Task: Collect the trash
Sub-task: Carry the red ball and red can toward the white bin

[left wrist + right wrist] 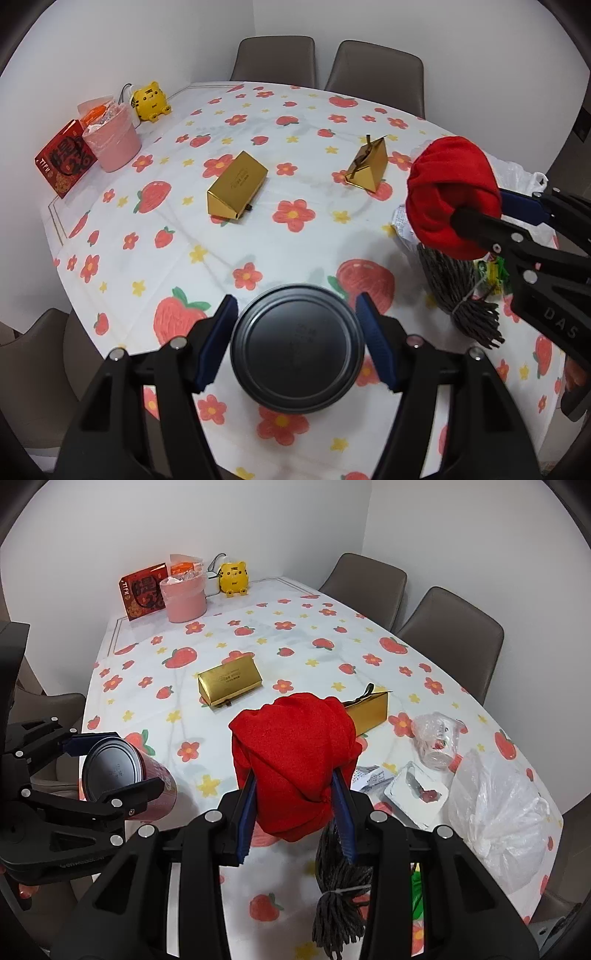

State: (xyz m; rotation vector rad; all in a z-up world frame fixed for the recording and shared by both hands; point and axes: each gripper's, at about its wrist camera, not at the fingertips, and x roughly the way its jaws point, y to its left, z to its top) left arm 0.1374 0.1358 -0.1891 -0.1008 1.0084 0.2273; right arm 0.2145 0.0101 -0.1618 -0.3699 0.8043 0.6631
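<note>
The left gripper (297, 345) pinches a can (297, 350) between its fingers, raised above the table (229, 254); its label is hidden in that view. The right gripper (295, 808) clamps a red cloth bundle (293, 753) with grey tassels (338, 904), which partly hides 1 of 2 gold boxes (369, 710). A crumpled plastic bag (495, 812) lies at the right edge.

Both wrist views look steeply down along their fingers, close above the table (110, 236), sharing its floral top.
</note>
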